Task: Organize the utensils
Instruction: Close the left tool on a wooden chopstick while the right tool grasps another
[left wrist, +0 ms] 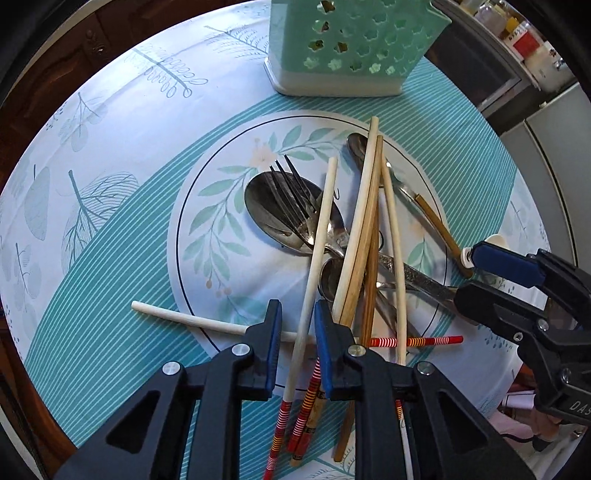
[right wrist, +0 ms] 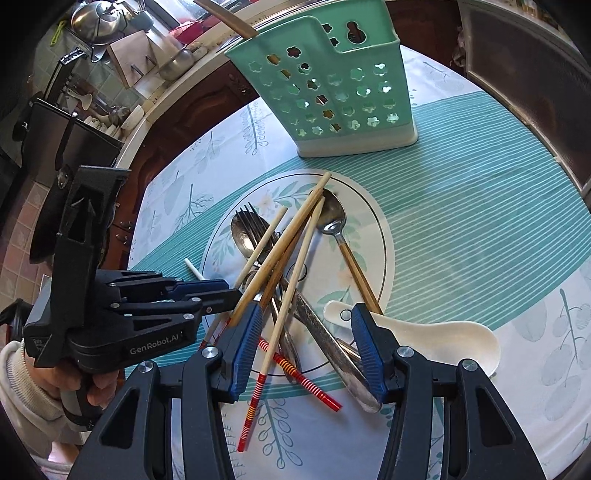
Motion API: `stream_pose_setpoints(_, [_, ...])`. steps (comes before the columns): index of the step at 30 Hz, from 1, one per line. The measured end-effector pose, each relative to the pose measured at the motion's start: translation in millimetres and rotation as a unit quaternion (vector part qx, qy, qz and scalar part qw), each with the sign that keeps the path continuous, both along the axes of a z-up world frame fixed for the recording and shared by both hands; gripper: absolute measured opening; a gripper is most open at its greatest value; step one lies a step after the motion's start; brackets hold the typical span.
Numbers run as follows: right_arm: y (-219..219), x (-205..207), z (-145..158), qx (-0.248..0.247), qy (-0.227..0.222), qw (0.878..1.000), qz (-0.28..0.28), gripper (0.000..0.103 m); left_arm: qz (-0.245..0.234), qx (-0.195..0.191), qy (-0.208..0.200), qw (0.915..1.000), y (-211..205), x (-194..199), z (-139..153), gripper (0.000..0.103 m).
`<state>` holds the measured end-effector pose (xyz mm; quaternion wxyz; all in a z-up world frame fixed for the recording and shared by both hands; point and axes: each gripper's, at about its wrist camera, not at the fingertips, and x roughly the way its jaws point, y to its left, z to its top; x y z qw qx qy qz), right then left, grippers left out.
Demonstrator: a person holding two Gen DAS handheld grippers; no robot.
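Note:
A heap of utensils lies on a round white leaf-patterned plate point(left wrist: 221, 229) point(right wrist: 369, 236): a fork point(left wrist: 291, 192), a large metal spoon point(left wrist: 266, 206), a gold-handled spoon point(left wrist: 432, 214) point(right wrist: 354, 266), several chopsticks and a white ceramic spoon point(right wrist: 443, 339). My left gripper point(left wrist: 299, 336) point(right wrist: 236, 293) points down at the near edge of the heap. A white chopstick with a red-striped end point(left wrist: 314, 266) runs between its narrow jaws with a gap on both sides. My right gripper point(right wrist: 308, 347) point(left wrist: 467, 280) stands open over metal handles and chopsticks, one finger above the ceramic spoon's handle.
A mint-green perforated utensil holder point(left wrist: 347, 44) point(right wrist: 332, 92) stands behind the plate, with a wooden handle point(right wrist: 229, 18) sticking out. A lone white chopstick point(left wrist: 184, 317) lies to the plate's left. Dark wooden cabinets and a cluttered kitchen counter point(right wrist: 110, 55) lie beyond the table edge.

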<state>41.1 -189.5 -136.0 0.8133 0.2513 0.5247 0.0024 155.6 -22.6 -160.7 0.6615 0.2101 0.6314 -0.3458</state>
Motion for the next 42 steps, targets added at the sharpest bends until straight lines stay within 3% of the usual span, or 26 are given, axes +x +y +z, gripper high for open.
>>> stream_pose_setpoints(11, [1.4,15.6,-9.6,0.019,0.014,1.0,-0.004,0.051,-0.032,0.045,-0.001,0.9985,-35.9,7.4,-6.5,0.012])
stream_pose_setpoints(14, [-1.2,22.4,-17.4,0.049,0.029,0.998,-0.01,0.039,-0.037,0.054,0.003,0.9978,-46.0,10.3,-10.1,0.007])
stream_pose_setpoints(18, [-9.6,34.2,-27.3,0.091,0.042,0.994,-0.032,0.038,-0.029,0.053,0.019,0.998,-50.2,16.9,-11.3,0.007])
stream_pose_setpoints(23, [-17.9,47.9,-41.3,0.128,0.057,0.989,-0.056,0.025,-0.025,0.05,0.032,0.9979,-51.4,24.2,-13.1,0.007])
stream_pose_setpoints(34, [-11.7,75.2,-60.9,0.123,0.08,0.987,-0.062,0.023,-0.027,0.06,0.035,0.9972,-53.4,30.1,-15.8,0.007])
stream_pose_setpoints(38, [-5.9,87.5,-62.0,0.109,0.089,0.988,-0.058,0.011,-0.033,0.072,0.031,0.9964,-63.7,27.9,-17.7,0.007])
stream_pose_setpoints(42, [-4.1,95.2,-66.9,0.126,0.095,0.986,-0.06,0.006,-0.04,0.086,0.025,0.9951,-76.3,26.2,-19.2,0.005])
